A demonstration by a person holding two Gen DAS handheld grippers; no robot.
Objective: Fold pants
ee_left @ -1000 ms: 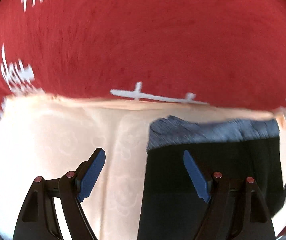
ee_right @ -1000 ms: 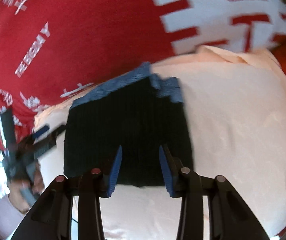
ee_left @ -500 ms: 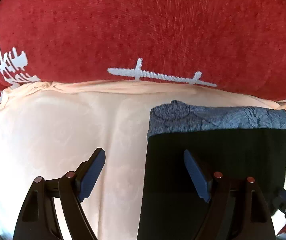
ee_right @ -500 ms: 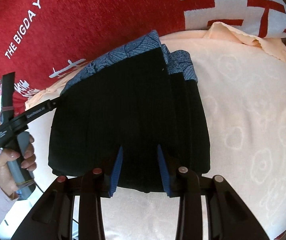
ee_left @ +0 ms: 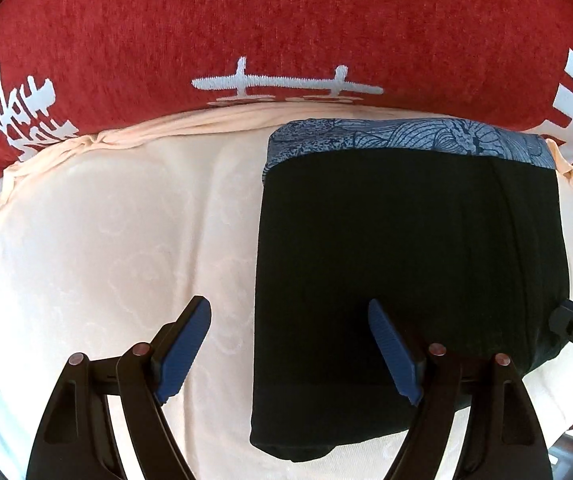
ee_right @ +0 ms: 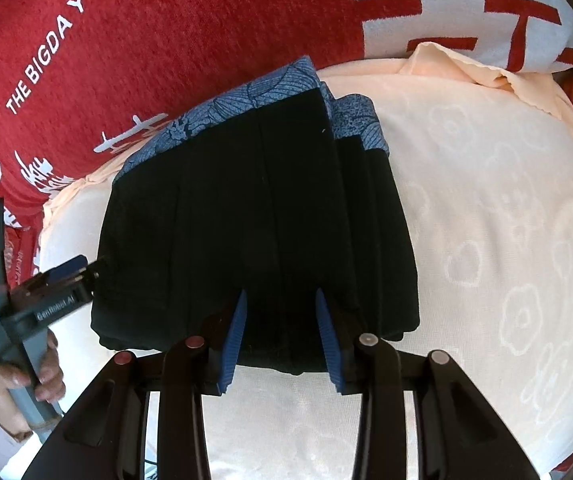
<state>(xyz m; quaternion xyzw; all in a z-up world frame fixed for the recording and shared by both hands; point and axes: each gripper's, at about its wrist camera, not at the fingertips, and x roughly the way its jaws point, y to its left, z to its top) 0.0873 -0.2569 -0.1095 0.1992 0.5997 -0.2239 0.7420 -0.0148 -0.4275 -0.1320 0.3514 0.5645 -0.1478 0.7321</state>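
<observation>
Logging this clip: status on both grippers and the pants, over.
Left gripper open, empty. Right gripper open, empty. Black pants folded into a compact stack on the peach cushion. Nothing in the way.

A peach cloth [ee_left: 106, 240] with a faint cloud pattern covers a padded surface, its far edge bunched and wrinkled. Behind it rises a red cover [ee_left: 286, 20] with white lettering, including "THE BIGDAY" [ee_right: 44, 50]. Bright daylight falls evenly.
</observation>
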